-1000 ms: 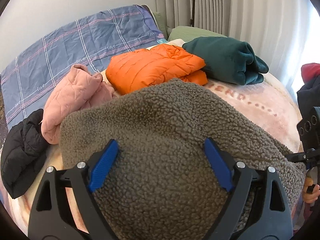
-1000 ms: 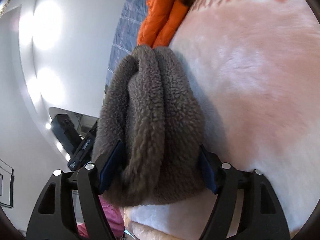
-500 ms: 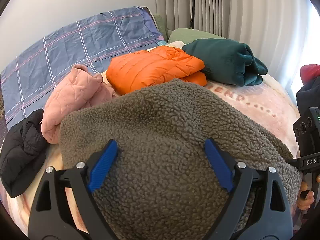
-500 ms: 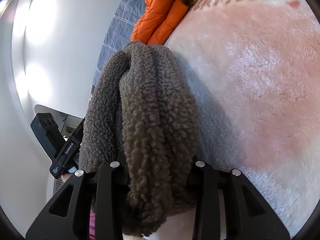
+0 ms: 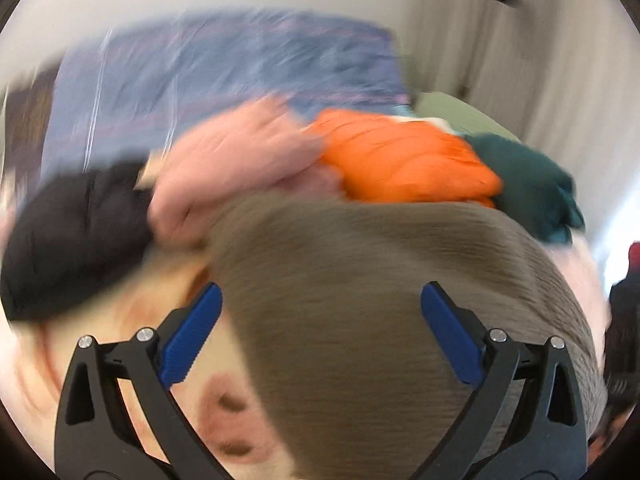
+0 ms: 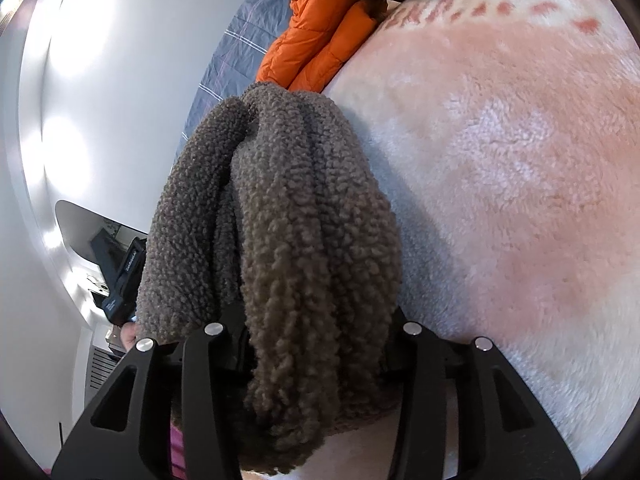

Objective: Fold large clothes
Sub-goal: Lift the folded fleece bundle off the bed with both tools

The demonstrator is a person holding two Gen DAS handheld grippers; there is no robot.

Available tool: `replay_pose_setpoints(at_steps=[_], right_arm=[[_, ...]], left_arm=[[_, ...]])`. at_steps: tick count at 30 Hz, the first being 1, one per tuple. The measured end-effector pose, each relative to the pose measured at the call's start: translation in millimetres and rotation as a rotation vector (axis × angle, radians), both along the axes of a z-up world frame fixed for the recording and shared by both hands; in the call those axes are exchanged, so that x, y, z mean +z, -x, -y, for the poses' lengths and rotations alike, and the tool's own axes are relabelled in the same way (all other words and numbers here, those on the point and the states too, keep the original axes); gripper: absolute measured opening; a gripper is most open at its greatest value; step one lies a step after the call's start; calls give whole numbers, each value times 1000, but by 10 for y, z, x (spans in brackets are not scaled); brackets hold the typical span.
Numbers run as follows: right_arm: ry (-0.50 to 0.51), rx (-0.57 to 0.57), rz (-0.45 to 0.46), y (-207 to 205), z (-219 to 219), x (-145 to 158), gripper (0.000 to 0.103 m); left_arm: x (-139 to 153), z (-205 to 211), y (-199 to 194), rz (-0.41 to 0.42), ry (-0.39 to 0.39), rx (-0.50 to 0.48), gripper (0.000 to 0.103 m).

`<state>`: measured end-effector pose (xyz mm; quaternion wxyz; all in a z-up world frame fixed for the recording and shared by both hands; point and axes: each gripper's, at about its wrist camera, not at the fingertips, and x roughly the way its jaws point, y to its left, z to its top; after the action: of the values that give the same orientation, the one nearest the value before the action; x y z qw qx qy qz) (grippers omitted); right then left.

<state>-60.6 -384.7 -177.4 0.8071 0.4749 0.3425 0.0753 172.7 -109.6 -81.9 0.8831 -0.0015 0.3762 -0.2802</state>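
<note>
Item: brown sherpa fleece garment (image 6: 304, 216), folded into a thick bundle, lying on the pink plush blanket (image 6: 520, 168) that covers the bed; step in hand, by judgement: the closing fold, with one end being held and the other let go. Right gripper (image 6: 316, 344): its jaws have just been closing and then easing slightly, and are pinching the bunched near end of the fleece between them. Left gripper (image 5: 320, 332): its jaws have just been opening to full spread; the blue pads (image 5: 448, 340) are standing clear of the cloth, holding nothing, the view smearing with motion blur. Already-folded stock lying beyond: orange puffer jacket (image 5: 400, 160), pink quilted jacket (image 5: 236, 168), black jacket (image 5: 76, 232), dark green garment (image 5: 532, 184), all near a blue checked sheet (image 5: 224, 68). Next move is calling for, likely, the left gripper finding a fresh hold so the bundle can be set beside the stack. Writing: red lettering on the blanket (image 6: 424, 14), cut off and not fully readable; small white print on the left gripper's body in the right view, too small to read
</note>
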Motion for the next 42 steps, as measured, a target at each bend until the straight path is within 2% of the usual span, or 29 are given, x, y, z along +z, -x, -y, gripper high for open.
replay_pose_setpoints(at_steps=[3, 6, 13, 19, 23, 27, 30, 33, 34, 37, 39, 42], right_arm=[[0, 8, -2, -12, -3, 0, 46], [1, 10, -8, -9, 1, 4, 48], [4, 8, -18, -40, -1, -18, 55], [9, 6, -24, -47, -11, -15, 56], [7, 6, -24, -58, -1, -25, 56], [3, 3, -23, -54, 2, -30, 56], [4, 3, -23, -50, 0, -35, 56], [1, 5, -20, -53, -3, -39, 56], [-4, 9, -16, -56, -6, -32, 53], [-49, 24, -6, -46, -29, 0, 37], [-50, 22, 4, -10, -38, 74, 31], [-21, 18, 59, 95, -83, 291, 28]], left_arm=[[-208, -192, -198, -143, 147, -38, 101], [-332, -204, -306, -183, 209, -78, 101], [-472, -101, -452, -194, 221, -99, 101], [-476, -170, -541, -206, 235, -121, 101], [-520, -305, -661, -209, 273, -52, 101], [-812, -309, -854, -371, 408, -80, 101], [-967, -297, -944, -427, 501, -95, 101], [-968, -291, -931, -408, 511, -98, 101], [-962, -300, -924, -406, 516, -102, 99], [-896, -333, -817, -378, 539, -108, 84], [-782, -350, -728, -316, 545, -121, 73], [-593, -401, -625, -275, 582, -136, 66]])
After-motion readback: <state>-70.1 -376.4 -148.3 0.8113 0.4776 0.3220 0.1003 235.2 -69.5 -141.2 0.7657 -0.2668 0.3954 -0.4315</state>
